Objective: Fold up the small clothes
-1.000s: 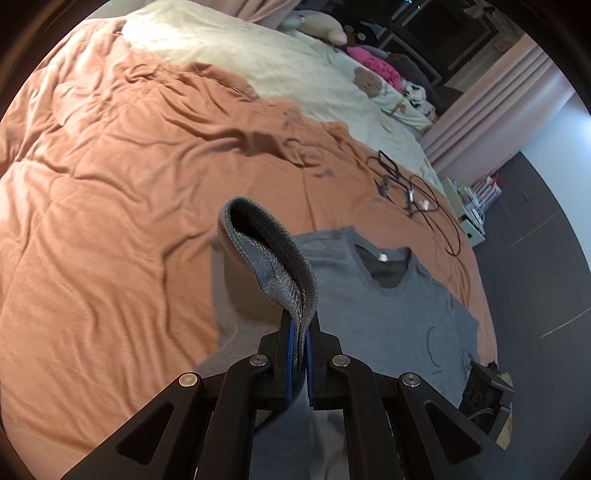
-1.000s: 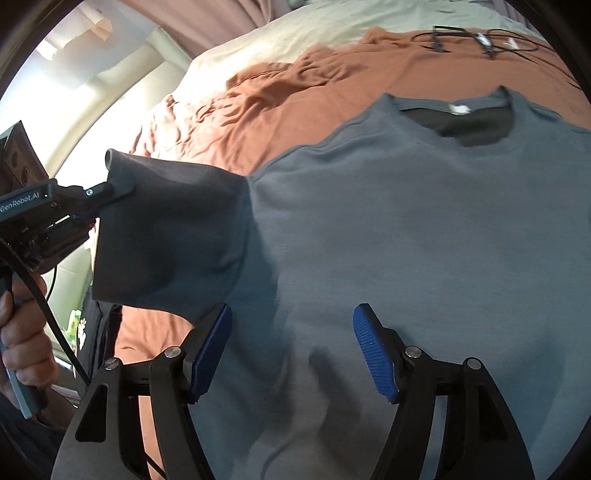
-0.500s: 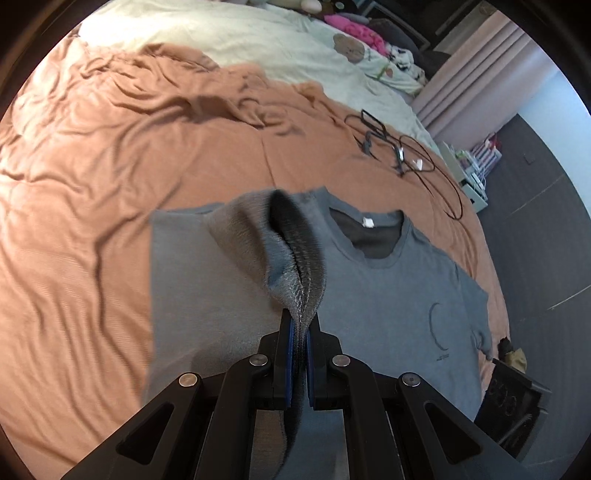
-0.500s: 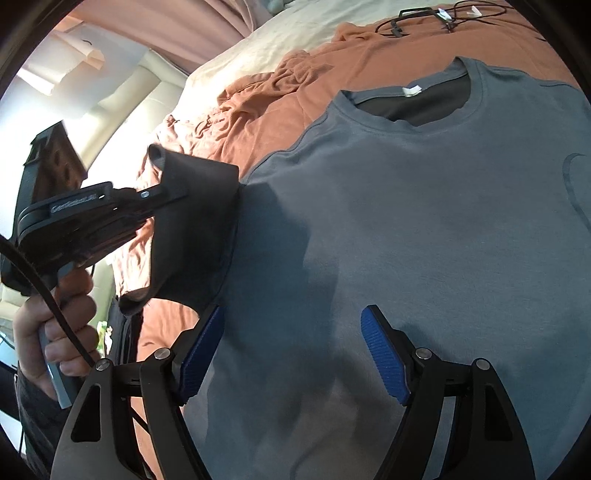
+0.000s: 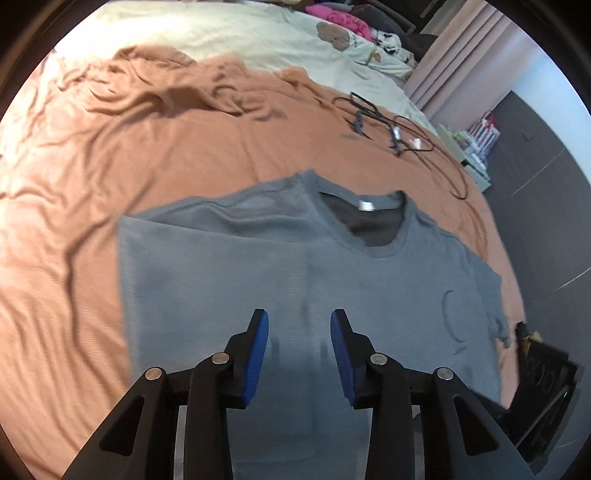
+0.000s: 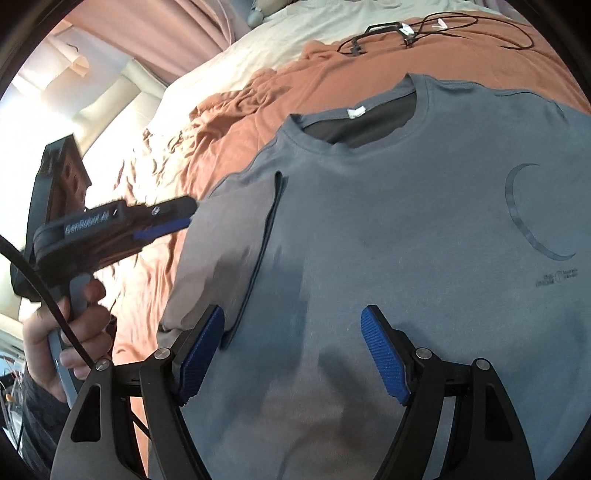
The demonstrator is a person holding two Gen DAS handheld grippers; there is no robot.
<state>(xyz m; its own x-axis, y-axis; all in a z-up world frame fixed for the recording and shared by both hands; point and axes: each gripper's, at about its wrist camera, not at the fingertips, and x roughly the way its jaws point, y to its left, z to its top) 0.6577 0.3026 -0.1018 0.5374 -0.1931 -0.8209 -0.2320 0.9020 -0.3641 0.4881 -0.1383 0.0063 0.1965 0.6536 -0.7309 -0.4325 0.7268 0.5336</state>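
A wide bed (image 5: 92, 184) fills most of both views and is covered by a wrinkled orange sheet (image 5: 184, 147), with a cream blanket (image 5: 229, 33) further back. Pink curtains (image 5: 461, 62) are seen behind the bed, and a dark floor (image 5: 546, 229) is seen at the bed's right side. A grey T-shirt (image 5: 258, 280) is spread flat on the orange sheet, front side up, with the neck opening turned away from the cameras. One sleeve (image 6: 229, 236) is laid folded inward over the chest, so that a straight edge is formed on that side. Black cables (image 5: 406, 136) are lying on the sheet beyond the collar, well apart from the shirt. The left gripper (image 5: 299, 347) is held above the lower part of the shirt, its blue pads spread apart and nothing between them. The right gripper (image 6: 295, 354) is also released, and it is placed over the shirt near the folded sleeve. In the right wrist view the left tool is held by a hand (image 6: 62, 328), and the word "GenRobot" is partly readable on its side. A small white label (image 6: 356, 110) is sewn inside the collar. A dark crescent print (image 6: 524, 214) is seen on the chest, with tiny writing below which cannot be read.
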